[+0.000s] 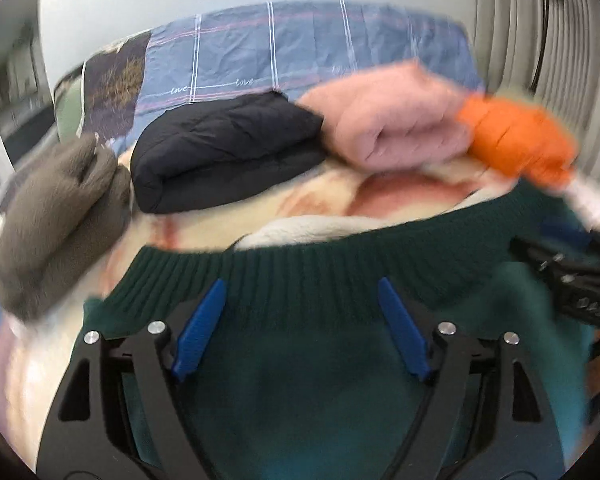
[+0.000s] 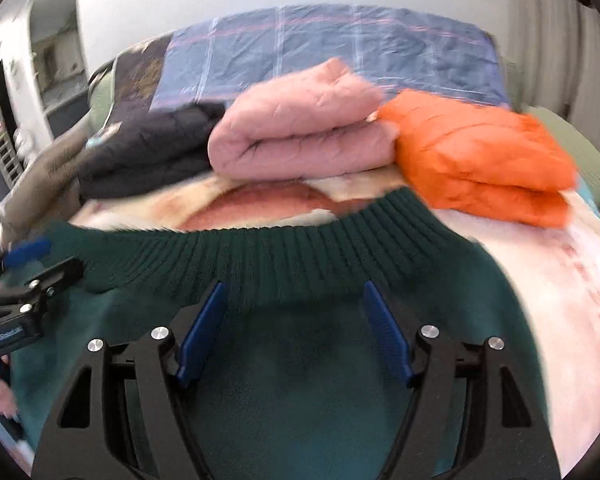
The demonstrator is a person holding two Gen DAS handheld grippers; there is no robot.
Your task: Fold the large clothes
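Note:
A dark green knitted sweater [image 1: 308, 380] with a ribbed hem [image 1: 300, 276] lies on the bed under both grippers; it also shows in the right wrist view [image 2: 300, 392]. My left gripper [image 1: 302, 286] is open, its blue fingers [image 1: 200, 332] spread over the sweater just short of the ribbed band. My right gripper [image 2: 294, 288] is open the same way over the ribbed hem [image 2: 284, 252]. Each gripper shows at the edge of the other's view: the right one [image 1: 572, 280] and the left one [image 2: 28, 304]. Neither holds cloth.
Folded clothes lie in a row behind the sweater: a black padded one [image 1: 228, 152], a pink one [image 2: 300, 136], an orange one [image 2: 484, 160], and a grey fleece [image 1: 60, 220] at the left. A blue checked duvet [image 1: 292, 48] and a cream blanket [image 2: 560, 280] cover the bed.

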